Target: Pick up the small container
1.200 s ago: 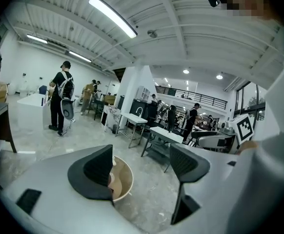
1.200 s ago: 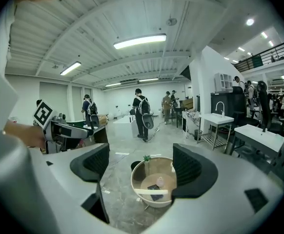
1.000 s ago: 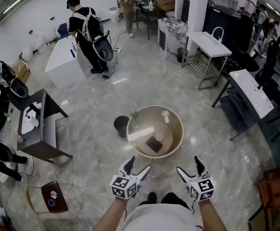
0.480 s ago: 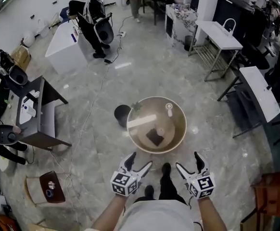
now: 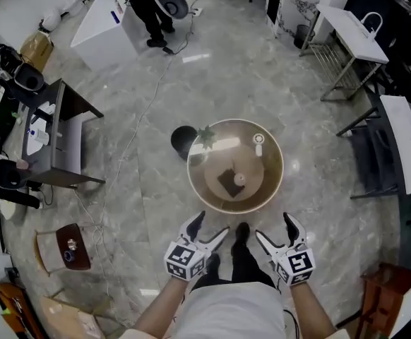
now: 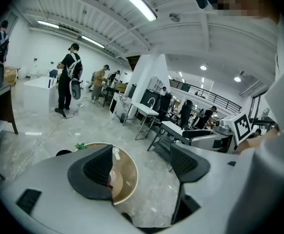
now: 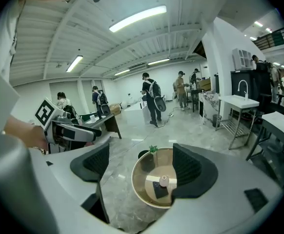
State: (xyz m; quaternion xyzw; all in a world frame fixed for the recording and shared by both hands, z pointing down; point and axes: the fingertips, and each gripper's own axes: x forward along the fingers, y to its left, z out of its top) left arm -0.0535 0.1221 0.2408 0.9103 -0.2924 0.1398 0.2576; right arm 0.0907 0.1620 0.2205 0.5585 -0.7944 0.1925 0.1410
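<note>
Small container (image 5: 239, 179): 1 short, pale cream pot with a round top, standing upright. Finer detail, such as a lid or label, is too small to tell. In the right gripper view (image 7: 164, 181) it looks light against its dark base.

Position: the container sits on a dark square mat (image 5: 227, 186), at the mat's right-hand corner. The mat lies near the middle of a round table (image 5: 207, 179) with a tan top and a paler rim.

Other items on the table: 1 white bottle (image 5: 258, 144), lying well apart from the container toward the far right edge, and 1 green plant (image 5: 206, 135) at the far left rim. A black round bin (image 5: 182, 140) stands on the floor just beside the table, next to the plant.

Left gripper (image 5: 213, 223): jaws stand wide apart with nothing between the pads. It hangs over the grey marble floor (image 5: 149, 189), short of the table's near rim. In its own view (image 6: 142, 165) the left jaw covers part of the table.

Right gripper (image 5: 272, 226): jaws also wide apart and empty (image 7: 141, 164), short of the near rim, touching neither table nor container. In its view the table and container show in the gap between the jaws, close to the right jaw's edge but well beyond it
</note>
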